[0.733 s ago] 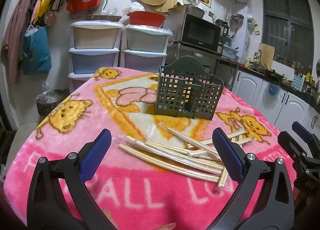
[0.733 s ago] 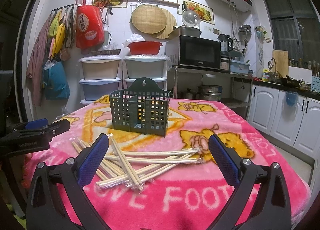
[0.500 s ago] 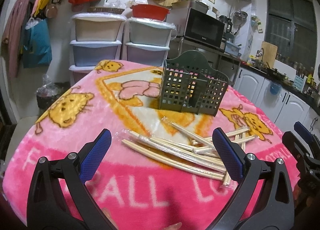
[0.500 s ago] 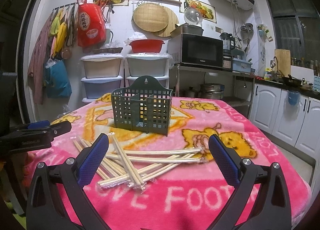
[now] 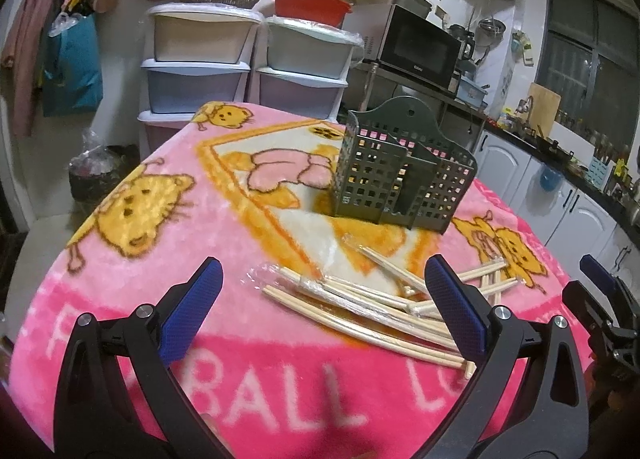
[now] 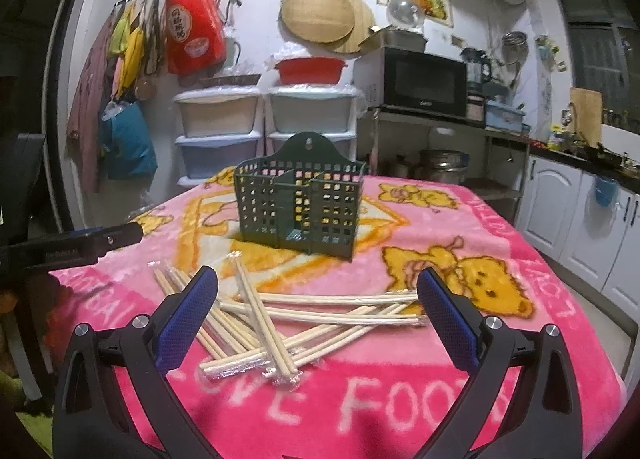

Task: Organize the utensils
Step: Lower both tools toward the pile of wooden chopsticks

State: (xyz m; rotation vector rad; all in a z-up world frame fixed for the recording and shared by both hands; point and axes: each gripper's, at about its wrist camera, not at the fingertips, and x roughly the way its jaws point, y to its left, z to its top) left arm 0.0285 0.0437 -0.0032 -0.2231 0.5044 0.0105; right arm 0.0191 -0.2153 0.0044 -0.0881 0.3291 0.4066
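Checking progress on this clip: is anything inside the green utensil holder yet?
No chopsticks stand in the green holder; through its grid walls both compartments look empty. The compartment floors are partly hidden. The wrapped chopsticks all lie on the blanket.

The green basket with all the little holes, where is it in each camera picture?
Left wrist view: the green basket stands right of centre, upper middle, behind the chopsticks.
Right wrist view: the green basket stands near the centre, a bit left, behind the chopsticks.
Shared landmark: the black microwave sits behind it, up and to the right, in both views.
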